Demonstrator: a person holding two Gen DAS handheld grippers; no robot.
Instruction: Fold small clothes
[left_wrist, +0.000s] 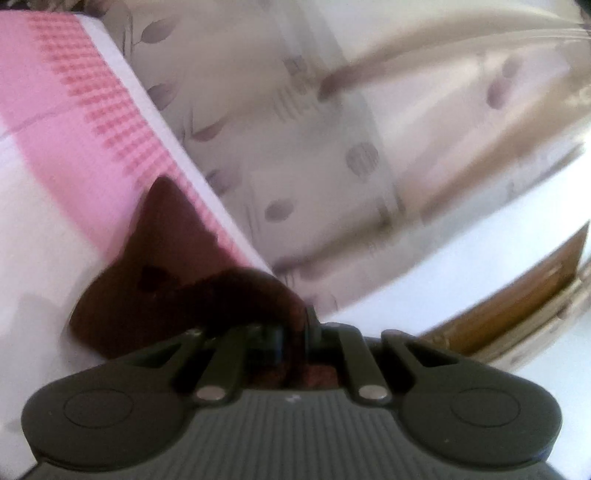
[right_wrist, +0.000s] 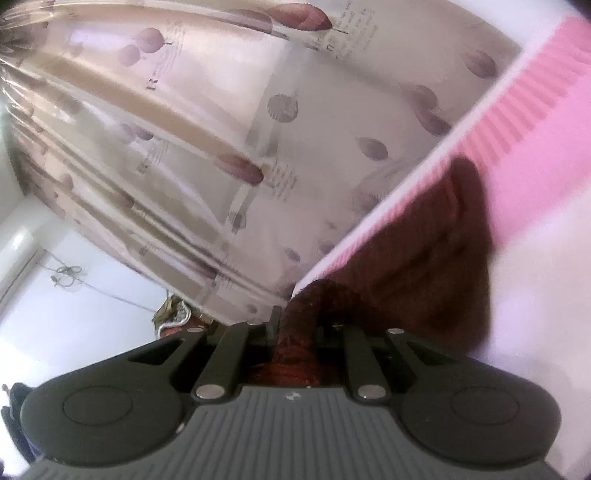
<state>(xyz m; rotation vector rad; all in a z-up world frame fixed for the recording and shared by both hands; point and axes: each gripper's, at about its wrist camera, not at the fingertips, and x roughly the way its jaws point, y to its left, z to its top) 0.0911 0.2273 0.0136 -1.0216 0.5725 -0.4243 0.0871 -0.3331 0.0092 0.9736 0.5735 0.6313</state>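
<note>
A small dark maroon garment (left_wrist: 173, 258) lies on a pink and white checked cloth (left_wrist: 66, 122) near its far edge. My left gripper (left_wrist: 295, 332) is shut on a bunched edge of the garment, which fills the gap between the fingers. In the right wrist view the same maroon garment (right_wrist: 424, 266) stretches from the pink and white cloth (right_wrist: 535, 129) into my right gripper (right_wrist: 299, 332), which is shut on a rolled edge of it. Both views are tilted and blurred.
A pale curtain with leaf prints (left_wrist: 332, 147) hangs beyond the cloth's edge, also in the right wrist view (right_wrist: 184, 147). A wooden frame (left_wrist: 517, 302) shows at lower right. A white wall with a cord (right_wrist: 74, 295) is at left.
</note>
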